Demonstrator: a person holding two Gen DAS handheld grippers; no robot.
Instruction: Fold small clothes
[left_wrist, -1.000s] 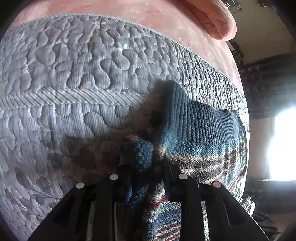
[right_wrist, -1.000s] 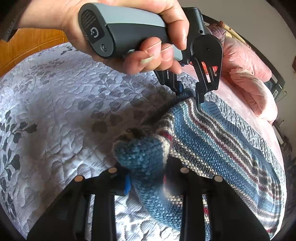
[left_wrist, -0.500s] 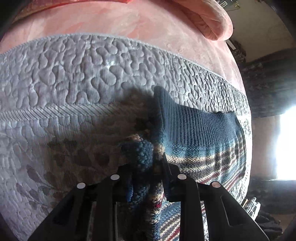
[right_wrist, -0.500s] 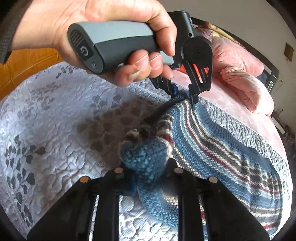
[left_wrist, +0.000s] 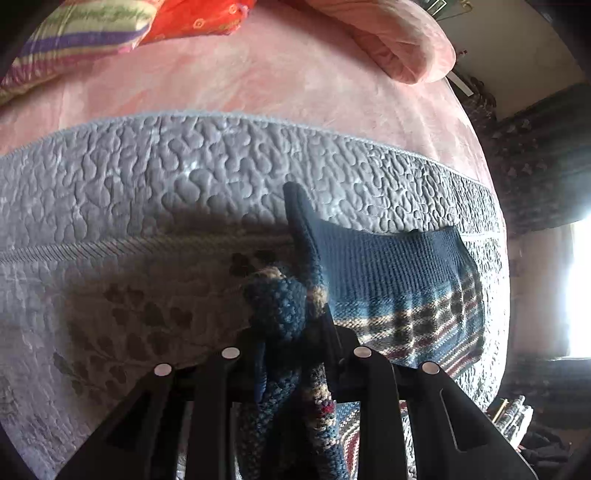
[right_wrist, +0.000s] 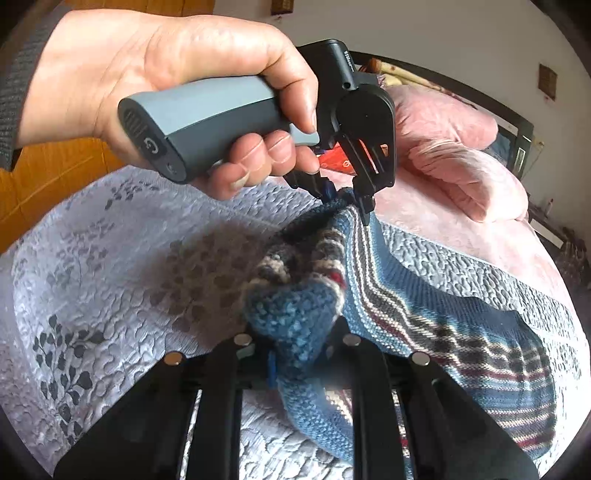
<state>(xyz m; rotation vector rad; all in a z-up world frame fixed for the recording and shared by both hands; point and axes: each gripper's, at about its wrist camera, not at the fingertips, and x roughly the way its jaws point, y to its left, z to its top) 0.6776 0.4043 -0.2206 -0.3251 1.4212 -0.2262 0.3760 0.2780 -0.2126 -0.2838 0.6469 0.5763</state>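
Here, both tools are clamping one striped knitted sweater (right_wrist: 424, 314) over the grey quilt (right_wrist: 110, 258) on the bed. The right hand-held gripper (right_wrist: 295, 347) is pinching a bunched blue fold; the left hand-held gripper (right_wrist: 345, 201), held in a hand (right_wrist: 166, 85), is gripping another fold. No lettering is legible.
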